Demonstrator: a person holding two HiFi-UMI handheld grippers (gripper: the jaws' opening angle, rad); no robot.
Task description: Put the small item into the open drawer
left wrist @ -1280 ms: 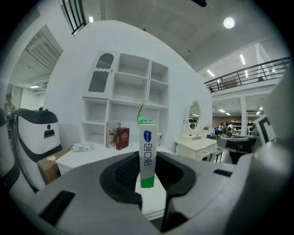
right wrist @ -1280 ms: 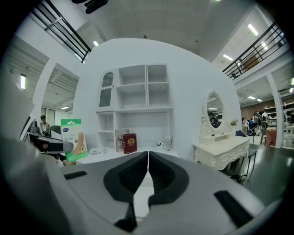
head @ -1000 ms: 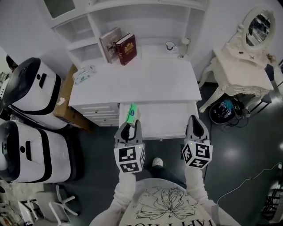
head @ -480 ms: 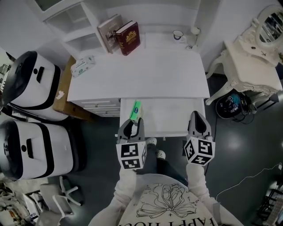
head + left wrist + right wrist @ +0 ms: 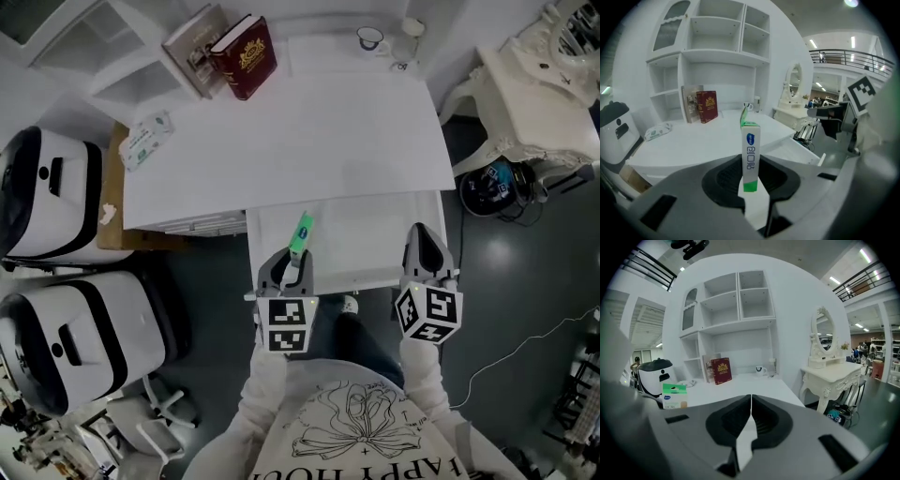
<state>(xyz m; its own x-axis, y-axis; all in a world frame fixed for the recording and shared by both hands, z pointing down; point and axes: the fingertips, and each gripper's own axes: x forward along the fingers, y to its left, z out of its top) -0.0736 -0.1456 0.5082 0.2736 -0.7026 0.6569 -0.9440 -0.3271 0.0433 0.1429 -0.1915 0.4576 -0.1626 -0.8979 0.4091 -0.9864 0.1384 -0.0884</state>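
A small green-and-white box (image 5: 300,233) (image 5: 750,154) stands upright between the jaws of my left gripper (image 5: 293,265) (image 5: 751,187), which is shut on it. In the head view the box hangs over the left part of the open white drawer (image 5: 375,246) that juts from under the white desk top (image 5: 291,141). My right gripper (image 5: 425,255) (image 5: 750,420) is shut with nothing in it and hovers at the drawer's right front edge. In the right gripper view the box (image 5: 674,396) appears at the far left.
Two books (image 5: 225,49) lean at the back of the desk, a wipes pack (image 5: 144,139) lies at its left end, and a cup (image 5: 369,38) stands at the back right. Two white-and-black machines (image 5: 56,262) stand to the left. A white dressing table (image 5: 539,89) is on the right.
Both grippers sit slightly lower and further right in the head view, and the view has shifted over the desk. The left gripper still grips the box, now tilted a bit rightward over the drawer.
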